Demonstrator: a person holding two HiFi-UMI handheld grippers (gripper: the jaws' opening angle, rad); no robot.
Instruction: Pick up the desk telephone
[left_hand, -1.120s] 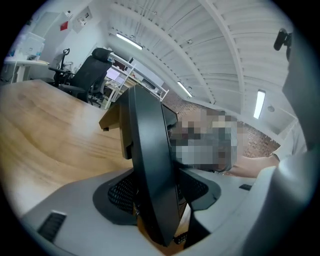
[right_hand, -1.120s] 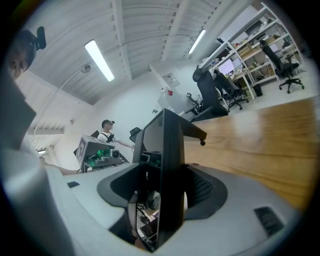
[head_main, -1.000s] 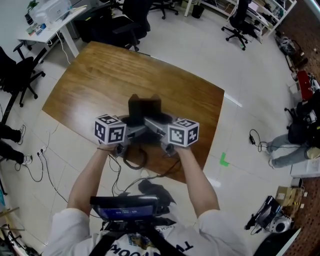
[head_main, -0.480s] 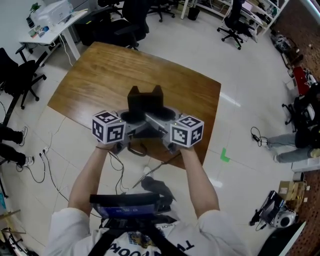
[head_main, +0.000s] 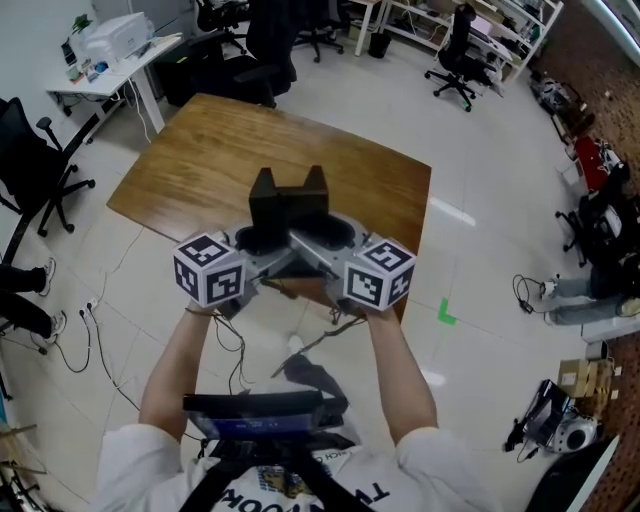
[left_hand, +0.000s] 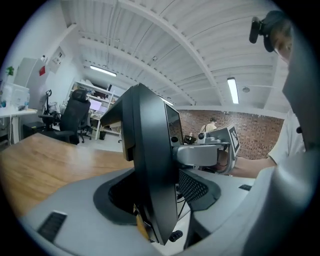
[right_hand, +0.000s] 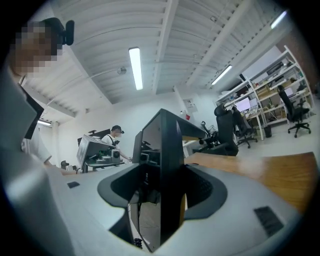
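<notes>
The desk telephone (head_main: 288, 205) is a black, angular set that hangs in the air above the near edge of the wooden table (head_main: 220, 150). My left gripper (head_main: 258, 242) is shut on its left side and my right gripper (head_main: 326, 238) on its right side. In the left gripper view the telephone (left_hand: 150, 150) stands edge-on between the jaws of the left gripper (left_hand: 160, 192), and the right gripper (left_hand: 212, 150) shows behind it. In the right gripper view the telephone (right_hand: 167, 165) likewise fills the gap of the right gripper (right_hand: 160, 197). A dark cord (head_main: 305, 345) trails down from the set.
Office chairs (head_main: 35, 165) stand left of the table and behind it. At the back left a white desk (head_main: 105, 60) carries a printer. Cables (head_main: 75, 335) lie on the tiled floor at the left. A green tape mark (head_main: 446, 315) is on the floor at the right.
Both grippers have risen together with the telephone between them. It was low over the table's near edge and now hangs higher, further up in the head view.
</notes>
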